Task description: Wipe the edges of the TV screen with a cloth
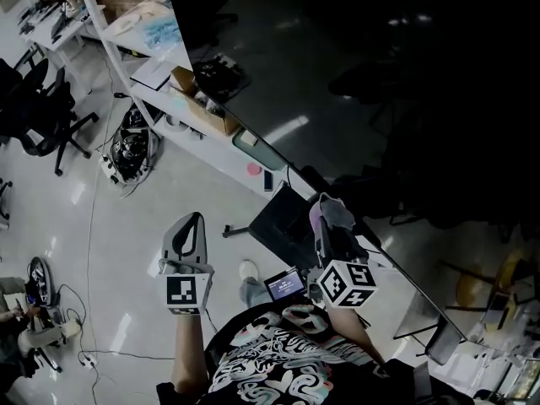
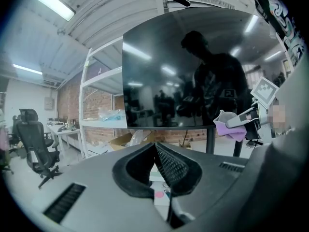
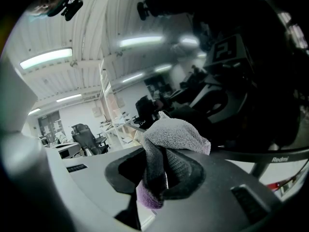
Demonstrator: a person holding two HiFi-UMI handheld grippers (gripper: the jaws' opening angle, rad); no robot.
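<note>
The big dark TV screen (image 1: 363,74) fills the upper right of the head view and mirrors the room in the left gripper view (image 2: 193,66). My right gripper (image 1: 331,218) is shut on a lilac-grey cloth (image 1: 331,211), whose bunched end (image 3: 174,137) sits against the screen's bottom edge (image 3: 260,153). From the left gripper view the cloth (image 2: 229,127) hangs just below that edge. My left gripper (image 1: 191,226) is shut and holds nothing, a little way left of the screen.
A white shelf frame (image 1: 126,49) with cardboard boxes (image 1: 198,95) stands behind the screen. The TV stand's dark base (image 1: 283,218) lies on the floor below. Black office chairs (image 1: 38,112) and cables (image 1: 126,154) sit at the left.
</note>
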